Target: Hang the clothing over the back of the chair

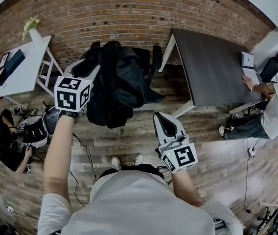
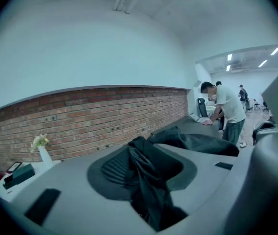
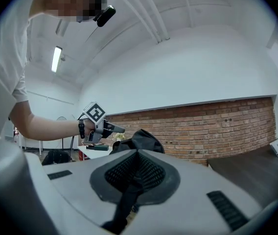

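The black clothing [image 1: 119, 82] lies bunched over the back of a dark office chair [image 1: 156, 56], hiding the chair back. My left gripper [image 1: 91, 65] reaches its upper left side. In the left gripper view a fold of the black clothing [image 2: 149, 180] is pinched between the pads of my left gripper [image 2: 136, 146]. My right gripper [image 1: 162, 121] hangs lower and nearer to me, apart from the garment, pads together and holding nothing. The right gripper view looks past my right gripper [image 3: 138, 153] at the black clothing [image 3: 140, 140] and my left gripper [image 3: 117, 129] beside it.
A dark table [image 1: 212, 67] stands right of the chair, where a person [image 1: 276, 106] sits. A white table [image 1: 24, 65] with a vase is at the left. Bags and gear [image 1: 31, 131] and cables lie on the wooden floor at the left. A brick wall runs behind.
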A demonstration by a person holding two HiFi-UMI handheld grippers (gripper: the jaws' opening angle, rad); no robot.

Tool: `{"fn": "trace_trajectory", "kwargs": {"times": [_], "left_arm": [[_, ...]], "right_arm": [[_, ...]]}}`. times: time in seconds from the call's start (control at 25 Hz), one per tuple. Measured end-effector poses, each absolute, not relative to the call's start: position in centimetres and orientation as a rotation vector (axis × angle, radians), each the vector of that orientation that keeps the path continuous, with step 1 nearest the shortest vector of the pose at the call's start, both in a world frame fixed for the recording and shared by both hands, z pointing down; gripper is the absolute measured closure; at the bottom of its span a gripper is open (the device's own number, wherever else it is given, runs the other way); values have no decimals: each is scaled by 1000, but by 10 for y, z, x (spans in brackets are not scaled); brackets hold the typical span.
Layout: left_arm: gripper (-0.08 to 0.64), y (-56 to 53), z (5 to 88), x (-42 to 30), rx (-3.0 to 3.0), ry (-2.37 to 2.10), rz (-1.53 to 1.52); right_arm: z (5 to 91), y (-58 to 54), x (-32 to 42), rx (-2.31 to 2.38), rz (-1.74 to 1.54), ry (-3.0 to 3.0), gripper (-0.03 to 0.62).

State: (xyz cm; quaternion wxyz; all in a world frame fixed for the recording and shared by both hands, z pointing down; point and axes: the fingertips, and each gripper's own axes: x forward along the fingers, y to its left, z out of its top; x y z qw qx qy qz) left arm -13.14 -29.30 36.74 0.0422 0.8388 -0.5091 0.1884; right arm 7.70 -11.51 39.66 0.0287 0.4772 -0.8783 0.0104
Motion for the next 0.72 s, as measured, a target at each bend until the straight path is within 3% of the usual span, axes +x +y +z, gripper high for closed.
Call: {"fn": "trace_trajectory", "kwargs": {"times": [0.04, 0.08, 0.44, 0.72], "left_arm": [[439, -292, 368, -135, 2559, -1589, 580], [453, -291, 369, -138, 2555, -1605, 579], [535, -289, 355, -145, 2607, -1668, 394], [537, -266, 326, -158, 2654, -1765, 291]], "right_arm": [[396, -113, 77, 1473, 31, -2710, 574], [396, -111, 77, 1475, 29, -2709, 574], [387, -105, 79, 1492, -13, -2711, 574], [376, -106, 80, 1503, -62, -2723, 574]]}}
